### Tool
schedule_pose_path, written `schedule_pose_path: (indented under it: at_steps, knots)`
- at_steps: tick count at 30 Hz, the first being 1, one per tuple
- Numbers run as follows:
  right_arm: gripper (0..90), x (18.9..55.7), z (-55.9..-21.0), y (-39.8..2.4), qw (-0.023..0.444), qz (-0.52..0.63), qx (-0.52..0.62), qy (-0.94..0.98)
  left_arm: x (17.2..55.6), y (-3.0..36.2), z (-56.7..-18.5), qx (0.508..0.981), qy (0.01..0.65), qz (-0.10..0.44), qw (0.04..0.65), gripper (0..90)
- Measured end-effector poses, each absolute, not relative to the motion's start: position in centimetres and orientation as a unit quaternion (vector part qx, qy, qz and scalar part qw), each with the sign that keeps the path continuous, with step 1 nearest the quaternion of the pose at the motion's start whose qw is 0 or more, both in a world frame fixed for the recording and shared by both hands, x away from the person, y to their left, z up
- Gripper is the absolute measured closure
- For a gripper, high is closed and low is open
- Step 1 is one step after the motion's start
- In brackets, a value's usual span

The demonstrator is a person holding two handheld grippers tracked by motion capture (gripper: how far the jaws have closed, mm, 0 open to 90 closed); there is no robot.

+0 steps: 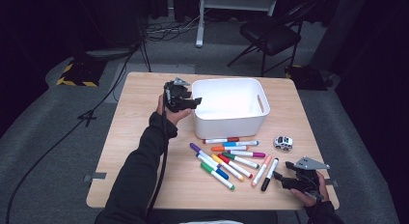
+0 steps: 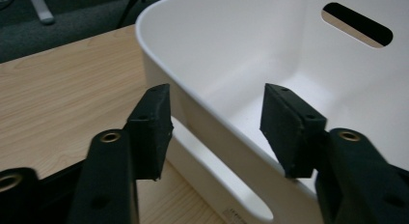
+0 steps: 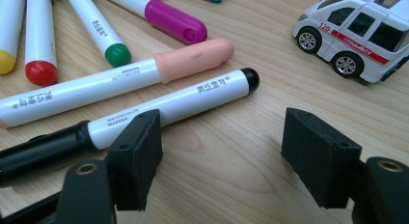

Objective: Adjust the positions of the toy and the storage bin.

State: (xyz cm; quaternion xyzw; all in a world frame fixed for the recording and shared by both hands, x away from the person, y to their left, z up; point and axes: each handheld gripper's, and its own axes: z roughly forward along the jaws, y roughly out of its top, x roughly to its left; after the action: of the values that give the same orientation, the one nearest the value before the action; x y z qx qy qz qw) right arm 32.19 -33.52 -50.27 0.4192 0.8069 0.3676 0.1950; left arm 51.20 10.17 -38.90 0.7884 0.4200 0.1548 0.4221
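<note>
Partly cut off, white bin (image 2: 270, 64) wall between spread left claw (image 2: 217, 132); right claw (image 3: 222, 156) spread, empty.

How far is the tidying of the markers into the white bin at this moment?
Done: nothing visibly; the white bin looks empty where its inside shows. In hand: the left gripper stands open astride the bin's wall, holding nothing. Left: all markers lie on the table, and the open right gripper rests beside the black marker.

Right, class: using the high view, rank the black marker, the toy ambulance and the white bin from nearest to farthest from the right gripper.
1. Black marker: just left of the right gripper, at the marker row's right end.
2. Toy ambulance: farther up the table, near the right edge.
3. White bin: farthest, at the table's far middle.
</note>
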Motion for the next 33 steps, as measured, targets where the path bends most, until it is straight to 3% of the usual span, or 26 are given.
schedule_pose_path:
  at_steps: [10, 11, 13, 20, 23, 29, 32, 33]
  knots:
    - [31.0, 32.2, -50.3, -33.5, 0.195, 0.367, 0.419, 0.807, 53.1, 8.2, -39.3, 0.792, 0.419, 0.157, 0.415, 57.4]
    - [31.0, 32.2, -50.3, -33.6, 0.195, 0.368, 0.417, 0.808, 53.3, 7.9, -39.5, 0.792, 0.42, 0.159, 0.414, 53.8]
    - [31.0, 32.2, -50.3, -33.6, 0.195, 0.368, 0.418, 0.808, 53.4, 8.1, -39.7, 0.783, 0.426, 0.149, 0.428, 37.4]
    - [31.0, 32.2, -50.3, -33.5, 0.194, 0.369, 0.419, 0.807, 52.4, 10.1, -38.6, 0.764, 0.431, 0.16, 0.454, 27.7]
    - [31.0, 32.1, -50.3, -33.5, 0.195, 0.368, 0.419, 0.807, 49.6, 11.3, -37.9, 0.768, 0.413, 0.188, 0.452, 25.0]
    - [30.8, 32.2, -50.3, -33.5, 0.196, 0.367, 0.42, 0.807, 43.6, 13.8, -39.4, 0.791, 0.37, 0.167, 0.457, 19.7]
    - [30.9, 32.1, -50.3, -33.5, 0.195, 0.367, 0.42, 0.807, 38.1, 14.5, -41.5, 0.803, 0.339, 0.137, 0.471, 19.5]
    - [30.8, 32.2, -50.3, -33.5, 0.196, 0.367, 0.42, 0.807, 34.9, 13.8, -43.4, 0.83, 0.295, 0.113, 0.459, 18.2]
